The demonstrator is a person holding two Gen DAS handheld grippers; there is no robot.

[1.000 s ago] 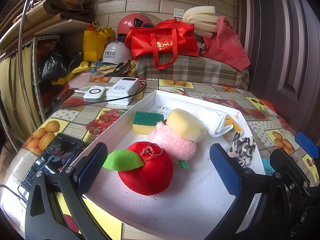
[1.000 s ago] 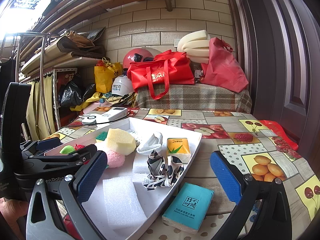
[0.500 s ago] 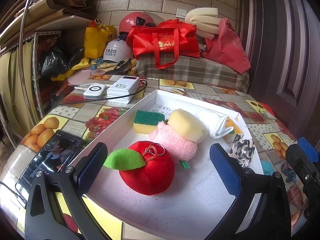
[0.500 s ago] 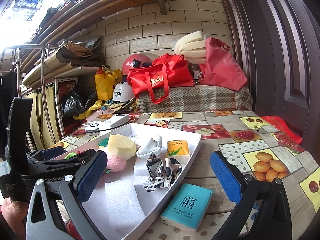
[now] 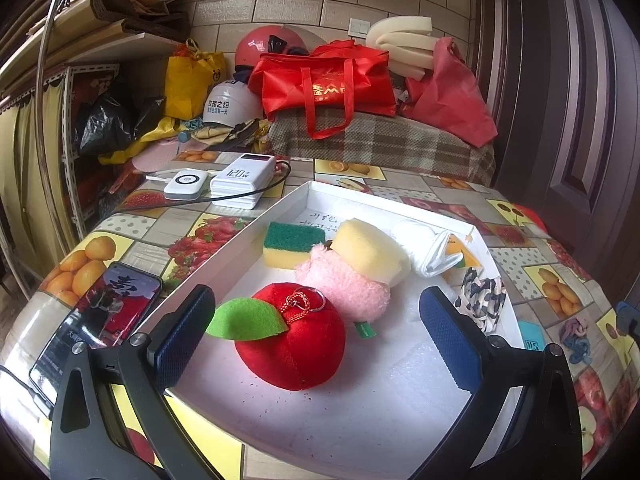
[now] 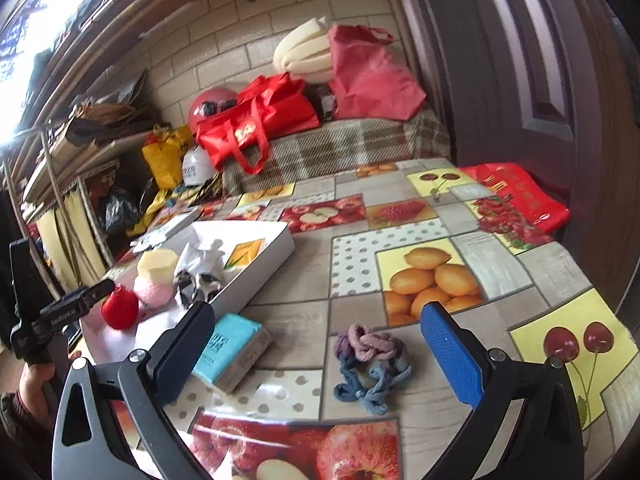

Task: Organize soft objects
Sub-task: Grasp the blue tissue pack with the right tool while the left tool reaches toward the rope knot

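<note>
White shallow tray on fruit-print tablecloth, holding: red plush apple with green felt leaf (leaf tip toward left), pink fluffy toy, green-topped yellow sponge, pale yellow foam block, rolled white cloth, black-and-white patterned fabric.

Left gripper: level over near tray edge, jaws wide apart, nothing held, apple between them.

Right gripper: tilted down over tablecloth, jaws wide apart, empty.

Knitted pink-and-blue yarn piece: outside tray, crumpled between right jaws, long axis running near-to-far; teal tissue packet beside tray.
</note>
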